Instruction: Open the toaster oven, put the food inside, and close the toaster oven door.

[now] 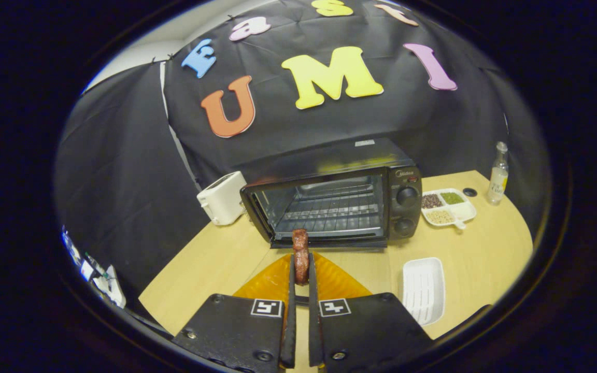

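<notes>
A black toaster oven point(337, 202) stands at the back of the wooden table with its door folded down flat and its wire rack point(329, 210) showing inside. My gripper point(301, 272) is shut on a brown piece of food point(300, 248), a sausage-like lump held upright between both fingers. The food hangs just in front of the oven's mouth, above an orange plate point(272, 282) that lies under the fingers.
A white toaster point(222, 198) sits left of the oven. To the oven's right are a white divided dish of grains point(449, 207), a clear bottle point(498, 176) and a small black disc point(469, 192). A white ridged tray point(423, 290) lies right of my fingers.
</notes>
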Tool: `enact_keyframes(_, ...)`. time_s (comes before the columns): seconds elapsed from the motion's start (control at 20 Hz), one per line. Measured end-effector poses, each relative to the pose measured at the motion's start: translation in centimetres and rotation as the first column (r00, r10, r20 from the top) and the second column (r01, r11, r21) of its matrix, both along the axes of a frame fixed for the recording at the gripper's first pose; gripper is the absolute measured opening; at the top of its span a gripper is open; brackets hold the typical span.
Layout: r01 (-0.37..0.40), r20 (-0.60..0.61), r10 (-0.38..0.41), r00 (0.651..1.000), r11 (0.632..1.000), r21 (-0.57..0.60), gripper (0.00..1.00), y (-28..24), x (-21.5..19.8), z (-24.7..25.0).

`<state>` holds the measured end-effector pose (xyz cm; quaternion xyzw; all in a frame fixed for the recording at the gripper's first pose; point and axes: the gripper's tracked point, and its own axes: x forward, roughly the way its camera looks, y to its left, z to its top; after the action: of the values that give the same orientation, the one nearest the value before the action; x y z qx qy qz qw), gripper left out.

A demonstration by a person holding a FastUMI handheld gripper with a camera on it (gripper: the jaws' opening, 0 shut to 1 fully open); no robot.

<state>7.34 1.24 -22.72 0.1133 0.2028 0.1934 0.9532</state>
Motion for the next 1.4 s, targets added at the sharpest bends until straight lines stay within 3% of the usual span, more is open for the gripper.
enact_keyframes(0.25,0.016,-0.055,-0.006,0.998,0.984,0.177,0.13,1.1,3.5,-2.0)
enact_keyframes(0.4,0.042,-0.080,-0.019,0.997,0.953,0.300,0.13,1.3,5.7,-2.7)
enact_keyframes(0.55,0.069,-0.119,-0.019,0.993,0.899,0.433,0.13,1.5,7.6,-3.6)
enact_keyframes(0.75,0.131,-0.166,-0.040,0.985,0.799,0.587,0.13,0.6,10.0,-4.3)
enact_keyframes(0.85,0.165,-0.177,-0.068,0.982,0.765,0.623,0.13,0.1,11.3,-4.4)
enact_keyframes(1.05,0.141,-0.150,-0.050,0.987,0.713,0.687,0.13,1.3,13.2,-3.3)
enact_keyframes(1.25,0.140,-0.132,-0.063,0.989,0.679,0.720,0.12,2.6,16.0,-2.4)
enact_keyframes(1.4,0.139,-0.088,-0.110,0.990,0.681,0.719,0.13,3.3,18.3,-1.6)
